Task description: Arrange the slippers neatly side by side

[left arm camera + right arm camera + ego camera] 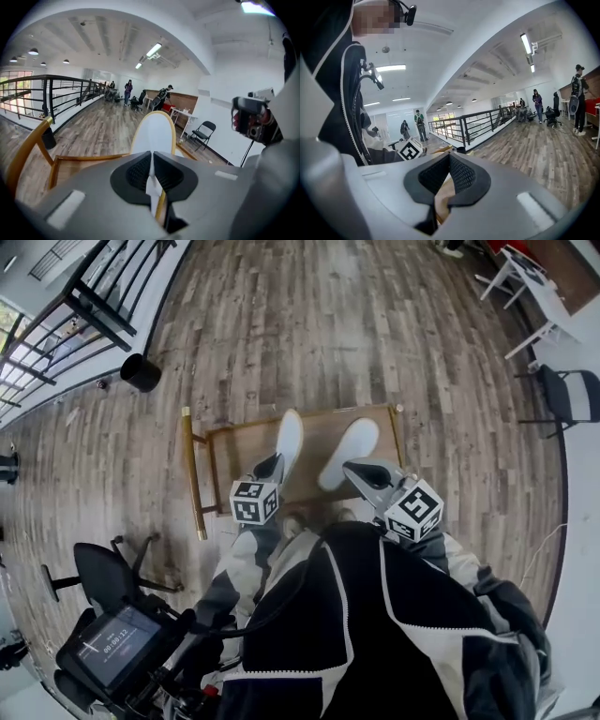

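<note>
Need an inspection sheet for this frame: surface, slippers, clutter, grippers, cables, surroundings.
Surface: wooden table on a plank floor.
Job's things: left slipper and right slipper, both white, apart, toes pointing away.
Clutter: nothing seen on the table.
Grippers: left gripper shut on left slipper; right gripper shut on right slipper's edge.
Cables: black cable across the person's jacket.
Surroundings: black bin, office chair, folding chair, railing.

A wooden chair (246,441) stands on the plank floor (309,324). A black bin (141,372) sits near the black railing (94,307) at upper left. A black office chair (101,574) stands lower left, with a folding chair (574,396) and white table (536,282) far right.
</note>
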Action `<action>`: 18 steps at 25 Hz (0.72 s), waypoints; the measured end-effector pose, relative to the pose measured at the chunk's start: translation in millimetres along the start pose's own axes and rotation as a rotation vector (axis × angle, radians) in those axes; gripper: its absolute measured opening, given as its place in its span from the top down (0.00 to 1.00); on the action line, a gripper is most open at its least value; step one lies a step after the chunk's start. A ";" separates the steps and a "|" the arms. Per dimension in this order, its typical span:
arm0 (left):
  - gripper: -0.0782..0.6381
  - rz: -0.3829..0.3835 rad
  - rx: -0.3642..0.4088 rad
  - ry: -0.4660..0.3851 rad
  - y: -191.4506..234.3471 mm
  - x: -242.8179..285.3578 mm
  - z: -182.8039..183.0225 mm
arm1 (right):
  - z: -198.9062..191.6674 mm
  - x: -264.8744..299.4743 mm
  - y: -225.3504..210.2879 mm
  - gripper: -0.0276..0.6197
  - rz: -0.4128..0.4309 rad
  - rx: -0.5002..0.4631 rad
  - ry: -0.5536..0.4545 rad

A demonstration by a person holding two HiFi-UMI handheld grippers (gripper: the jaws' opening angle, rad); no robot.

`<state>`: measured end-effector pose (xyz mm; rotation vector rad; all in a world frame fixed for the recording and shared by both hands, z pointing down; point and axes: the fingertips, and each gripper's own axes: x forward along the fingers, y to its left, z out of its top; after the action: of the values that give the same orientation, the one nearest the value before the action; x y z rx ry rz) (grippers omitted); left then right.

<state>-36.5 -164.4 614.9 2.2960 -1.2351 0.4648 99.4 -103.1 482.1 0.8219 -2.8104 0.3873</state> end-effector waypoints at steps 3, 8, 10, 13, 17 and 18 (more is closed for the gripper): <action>0.85 0.000 -0.025 -0.127 -12.4 -38.5 29.8 | -1.7 17.7 4.8 0.95 0.041 -0.009 0.010; 0.85 0.019 -0.057 -0.298 -29.2 -98.3 57.8 | 3.7 40.5 12.5 0.95 0.104 -0.020 0.009; 0.85 0.033 -0.036 -0.325 -35.6 -115.3 58.7 | 4.5 47.3 16.3 0.95 0.124 -0.026 0.007; 0.85 0.042 -0.013 -0.354 -37.3 -133.8 58.9 | 5.3 57.2 22.9 0.95 0.146 -0.027 0.006; 0.85 0.078 0.004 -0.353 -28.2 -147.0 59.3 | 5.5 65.3 33.9 0.95 0.173 -0.031 0.010; 0.85 0.091 0.009 -0.347 -24.9 -148.4 58.4 | 5.3 66.1 35.9 0.95 0.176 -0.033 0.012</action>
<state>-90.8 -85.0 485.2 2.4038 -1.5064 0.1019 24.3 -108.6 486.6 0.5653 -2.8791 0.3692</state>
